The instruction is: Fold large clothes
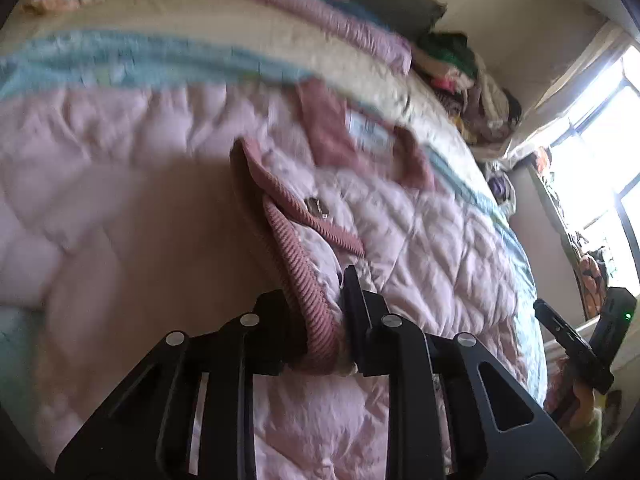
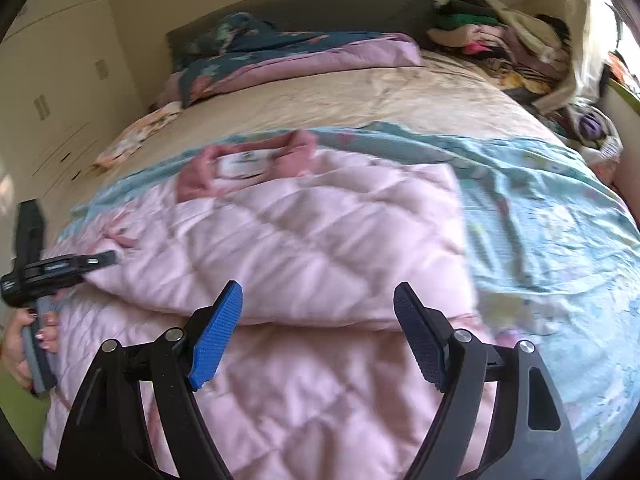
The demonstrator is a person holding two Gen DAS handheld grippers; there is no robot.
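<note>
Daylight interior, fisheye optics, motion blur in both views.

Light enters from a window (image 1: 600,128) at the right edge of the left wrist view; the panes are overexposed to plain white. The pink quilted jacket (image 1: 420,232) is evenly lit there, with a broad soft shadow on it at centre left. Blur is strongest across the upper left of that view, on the bed (image 1: 160,16); the ribbed cuff (image 1: 304,288) near the lens is sharp. In the right wrist view the jacket (image 2: 300,240) and blue sheet (image 2: 540,208) are smeared, the blue pads (image 2: 216,332) crisp. Both frames curve strongly at the edges, with dark vignetted corners.
</note>
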